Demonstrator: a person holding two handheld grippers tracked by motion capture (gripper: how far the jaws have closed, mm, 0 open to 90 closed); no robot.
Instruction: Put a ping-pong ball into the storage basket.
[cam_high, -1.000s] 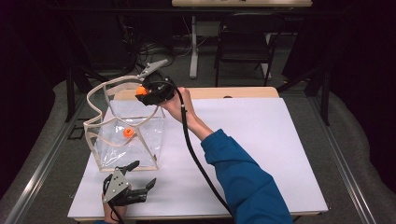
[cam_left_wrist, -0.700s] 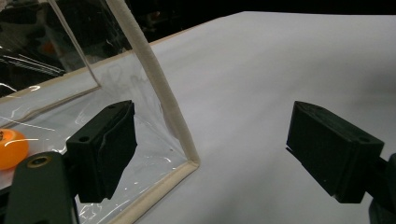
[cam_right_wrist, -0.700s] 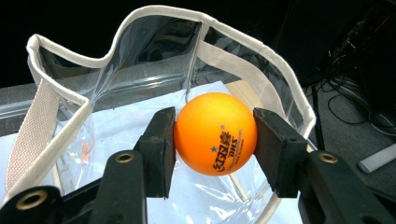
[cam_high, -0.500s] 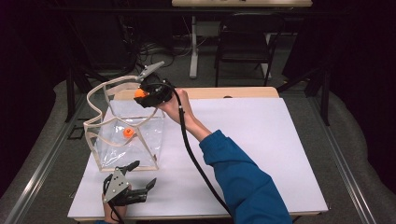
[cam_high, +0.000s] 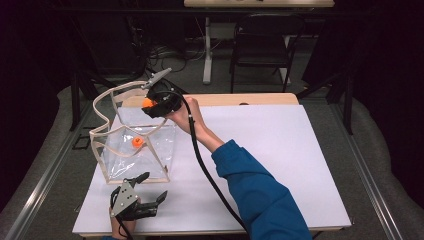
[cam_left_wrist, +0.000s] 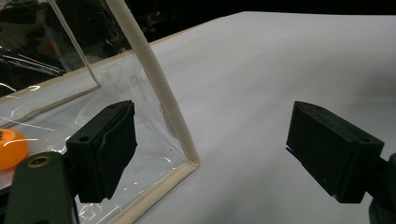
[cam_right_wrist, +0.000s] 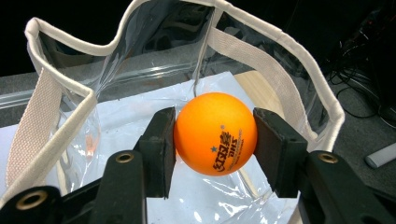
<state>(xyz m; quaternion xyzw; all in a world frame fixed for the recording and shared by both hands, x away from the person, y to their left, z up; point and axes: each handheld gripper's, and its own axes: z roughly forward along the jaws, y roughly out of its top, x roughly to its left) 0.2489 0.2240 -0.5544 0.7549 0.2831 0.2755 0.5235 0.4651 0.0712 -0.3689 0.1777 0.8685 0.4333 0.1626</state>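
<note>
The right gripper (cam_right_wrist: 215, 133), fingers clamping an orange ball (cam_right_wrist: 215, 133), is edging from the rim toward the middle of the clear bag's (cam_high: 131, 145) mouth, readying a drop beside the ball inside (cam_high: 136, 142), while the left gripper (cam_high: 150, 192) is waiting open-fingered on the desk (cam_high: 280, 165).

Cut off at the lower border of the high view: the left hand beneath the left gripper (cam_high: 150, 202), and the blue sleeve (cam_high: 260, 200) below the elbow. Hidden behind the near jaw in the left gripper view: most of the orange ball (cam_left_wrist: 11, 148) inside the clear bag (cam_left_wrist: 140, 84), itself running off the left and bottom borders. Blurred through the bag's plastic in that view: dark shapes beyond its far wall. Too small to read in the right gripper view: the print on the held ball (cam_right_wrist: 215, 133). Cropped at the bag's right there: a grey thing (cam_right_wrist: 380, 156).
</note>
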